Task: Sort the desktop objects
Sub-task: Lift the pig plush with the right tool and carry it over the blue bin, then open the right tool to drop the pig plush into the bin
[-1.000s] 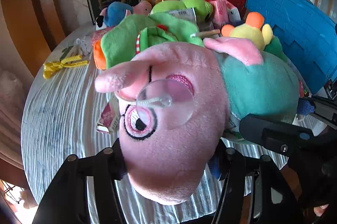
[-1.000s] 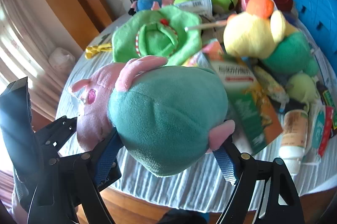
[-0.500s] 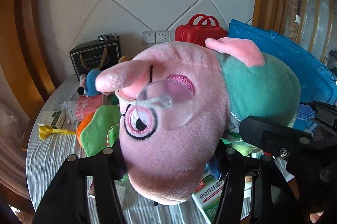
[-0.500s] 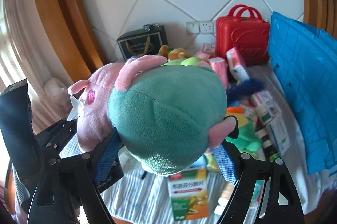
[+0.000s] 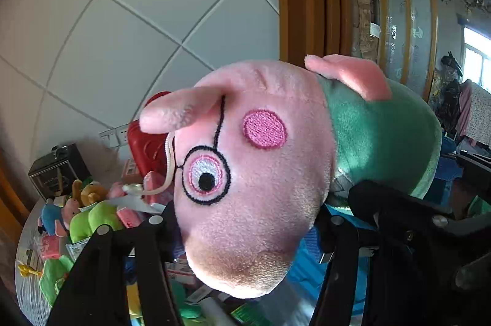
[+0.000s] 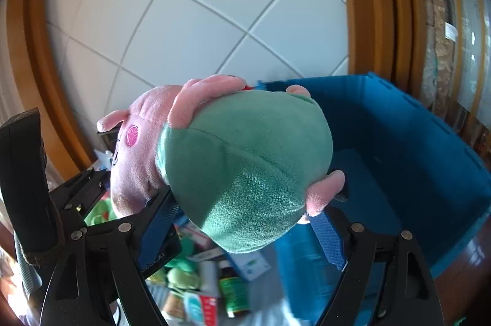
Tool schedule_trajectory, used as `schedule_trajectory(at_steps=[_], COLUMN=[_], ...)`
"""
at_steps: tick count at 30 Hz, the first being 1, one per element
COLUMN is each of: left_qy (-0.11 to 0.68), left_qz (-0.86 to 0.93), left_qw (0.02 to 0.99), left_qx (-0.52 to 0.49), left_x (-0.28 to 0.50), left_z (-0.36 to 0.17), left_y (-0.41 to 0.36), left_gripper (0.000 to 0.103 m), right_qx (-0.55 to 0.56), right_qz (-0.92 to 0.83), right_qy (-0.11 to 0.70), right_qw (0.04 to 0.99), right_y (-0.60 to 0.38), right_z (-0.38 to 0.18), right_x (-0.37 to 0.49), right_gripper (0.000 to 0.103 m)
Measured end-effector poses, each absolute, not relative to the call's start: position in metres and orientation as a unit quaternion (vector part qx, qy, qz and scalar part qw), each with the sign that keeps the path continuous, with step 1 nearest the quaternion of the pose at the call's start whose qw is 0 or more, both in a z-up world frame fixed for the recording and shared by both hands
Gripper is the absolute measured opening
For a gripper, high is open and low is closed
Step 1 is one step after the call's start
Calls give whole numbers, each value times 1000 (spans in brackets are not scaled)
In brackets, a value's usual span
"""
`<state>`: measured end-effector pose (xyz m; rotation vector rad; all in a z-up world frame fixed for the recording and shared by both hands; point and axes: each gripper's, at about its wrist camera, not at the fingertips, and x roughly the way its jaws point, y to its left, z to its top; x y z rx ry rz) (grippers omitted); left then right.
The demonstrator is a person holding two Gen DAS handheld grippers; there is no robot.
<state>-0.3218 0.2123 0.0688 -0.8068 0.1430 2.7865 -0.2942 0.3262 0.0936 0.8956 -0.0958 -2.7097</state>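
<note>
White diagonal-tiled wall (image 5: 122, 34) and brown wooden door frame (image 6: 368, 19) filled the background, with the cluttered round table (image 5: 27, 295) well below. Both grippers clamped on one thing: the pink-headed plush pig in a green dress (image 5: 254, 172), carried in the air. Left gripper (image 5: 245, 221) closed on the pig's pink head, its black fingers (image 5: 153, 234) pressed in on either side. Right gripper (image 6: 245, 218) closed on the round green body (image 6: 245, 166), blue pads (image 6: 326, 234) pressing the fabric.

Held above the table's edge and just beside the big blue plastic crate (image 6: 414, 157), not yet inside it. Looked empty, that crate, as far as its interior showed, so probably among the first items sorted.

Plenty left, by the look of it: green plush toys (image 5: 92, 221), a small blue and pink plush (image 5: 52, 218), a black box (image 5: 58, 172), a red plastic case (image 5: 150, 148), a yellow toy shovel (image 5: 27, 270), and blurred cartons and bottles (image 6: 214, 289) lay scattered on the table. Next step, in all likelihood: lower the pig over the crate and release.
</note>
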Motion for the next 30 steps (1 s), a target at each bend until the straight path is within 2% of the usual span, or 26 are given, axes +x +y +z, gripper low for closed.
schedule_trajectory(at_steps=[5,12,17,24,26,28,30], left_qy=[48,40,48,65,62,59,53], left_qz=[926,896,885,894,896,902,906], left_qw=[130,128,120,88,86,81,81], left_qx=[-352,-423,-447,-435,-430,-421,-412], left_x=[-354,-376,-382,-369,-364,-362,-354], left_z=[66,38,24,17,20,22,27], left_y=[343,431,453,459,454,447,438], left_gripper=[59,59,62,63,63,63,65], right_qx=[353,386,390,359,350,335,320], right_qz=[-926,-912,-909,-927,-932,-938,-944], right_qy=[-38,-54,-70,-58,-48,-39,-36], right_qw=[128,131,125,91,87,78,74], right_y=[455,551,580,595,593,592,590], right_z=[95,71,55,60,62,64,68], right_x=[-335,-361,-365,-370,-367,-363,-355], right_gripper=[84,84,85,85,87,96,97])
